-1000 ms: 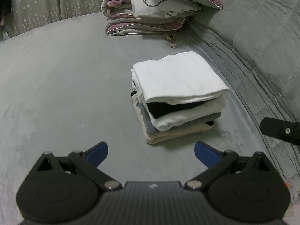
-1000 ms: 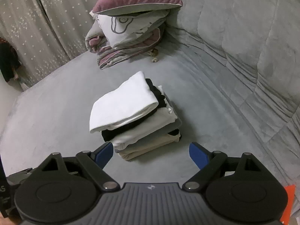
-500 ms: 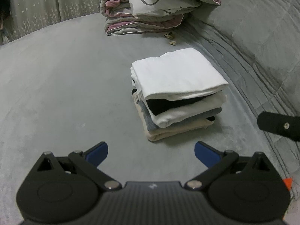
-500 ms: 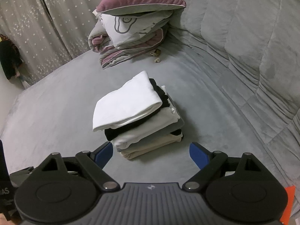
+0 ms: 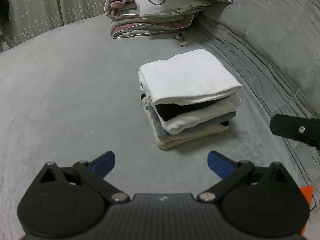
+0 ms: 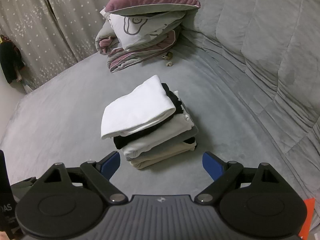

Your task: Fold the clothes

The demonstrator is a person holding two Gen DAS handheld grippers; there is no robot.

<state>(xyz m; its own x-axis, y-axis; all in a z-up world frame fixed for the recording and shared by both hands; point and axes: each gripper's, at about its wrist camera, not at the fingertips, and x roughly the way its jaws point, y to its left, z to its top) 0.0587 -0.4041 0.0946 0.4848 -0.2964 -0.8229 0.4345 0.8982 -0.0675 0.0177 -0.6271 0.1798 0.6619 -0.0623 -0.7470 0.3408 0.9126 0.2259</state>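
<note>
A neat stack of folded clothes rests on the grey bed: a white piece on top, then black, cream, grey and beige layers. My left gripper hovers in front of the stack, open, with nothing between its blue pads. My right gripper also stands open just short of the stack, empty. Part of the right gripper's black finger shows at the right edge of the left wrist view.
A pile of folded bedding with a mauve pillow on top lies at the back. A small beige scrap lies near it. A quilted grey blanket rises on the right. Starred curtains hang at the left back.
Both views have shifted only slightly; the stack looks a touch nearer the right gripper. The clothes themselves have not moved and both grippers stay open.
</note>
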